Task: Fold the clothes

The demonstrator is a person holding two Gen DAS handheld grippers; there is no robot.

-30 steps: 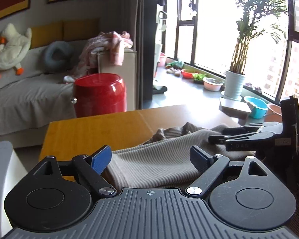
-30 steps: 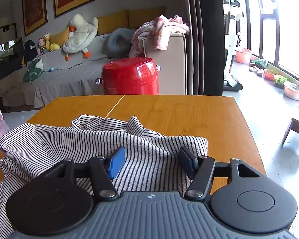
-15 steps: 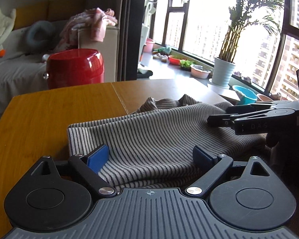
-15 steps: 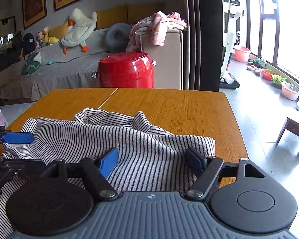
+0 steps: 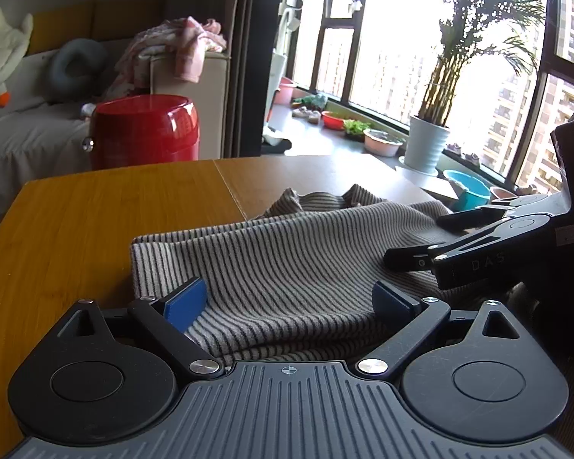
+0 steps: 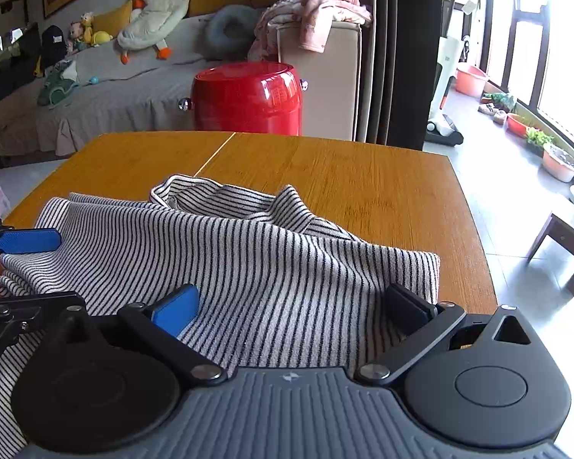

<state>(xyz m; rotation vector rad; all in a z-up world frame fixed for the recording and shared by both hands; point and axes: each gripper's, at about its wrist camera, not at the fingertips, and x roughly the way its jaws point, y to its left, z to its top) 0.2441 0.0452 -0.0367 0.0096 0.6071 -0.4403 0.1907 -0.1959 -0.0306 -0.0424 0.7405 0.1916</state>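
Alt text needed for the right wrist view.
A striped garment lies folded on a wooden table, the right claw opening above it. A red drum and grey sofa stand behind.

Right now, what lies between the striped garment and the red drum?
Only bare wooden table, seen in the right wrist view, between the striped garment and red drum.

A white top with thin black stripes lies loosely folded and rumpled on the wooden worktop, its piped neckline bunched up along the far edge.
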